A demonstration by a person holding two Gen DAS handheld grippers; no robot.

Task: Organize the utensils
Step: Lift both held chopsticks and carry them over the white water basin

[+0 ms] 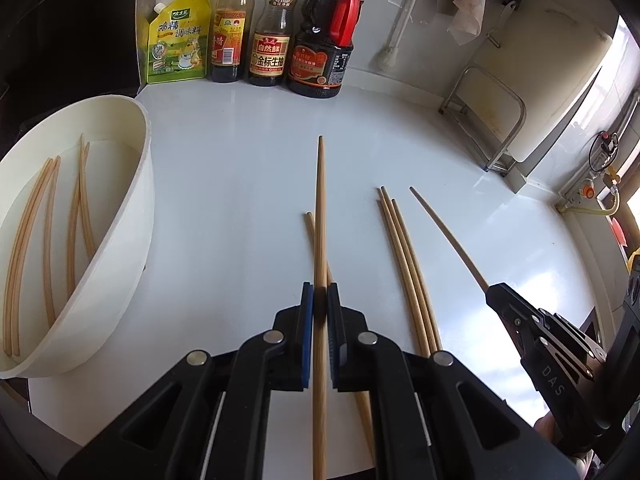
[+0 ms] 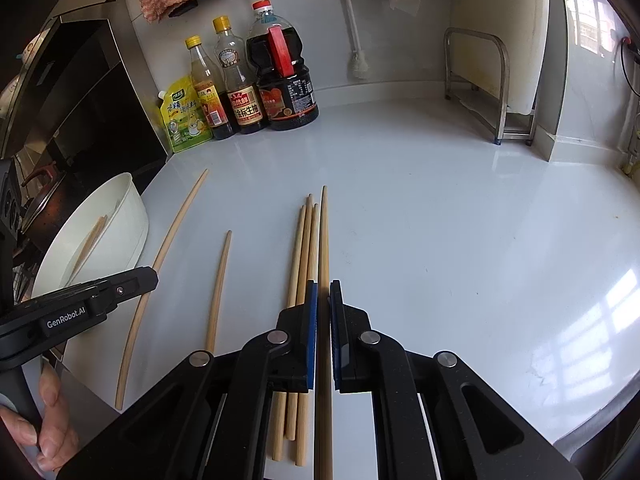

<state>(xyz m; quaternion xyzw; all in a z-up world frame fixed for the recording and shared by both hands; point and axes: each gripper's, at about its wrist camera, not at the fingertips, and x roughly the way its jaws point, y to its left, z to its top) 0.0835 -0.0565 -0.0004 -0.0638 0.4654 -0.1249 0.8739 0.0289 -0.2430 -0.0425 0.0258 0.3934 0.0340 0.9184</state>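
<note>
Jaws clamp chopsticks [image 1: 320, 216], butts cut off

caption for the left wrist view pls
Left gripper holds one chopstick above the counter, white bowl of chopsticks alongside.

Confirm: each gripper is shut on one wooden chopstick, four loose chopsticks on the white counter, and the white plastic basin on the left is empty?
Not quite: the white plastic basin is not empty. The left wrist view shows several wooden chopsticks lying inside it. The rest holds: the left gripper and right gripper each clamp one chopstick, with four loose chopsticks on the white counter.
</note>
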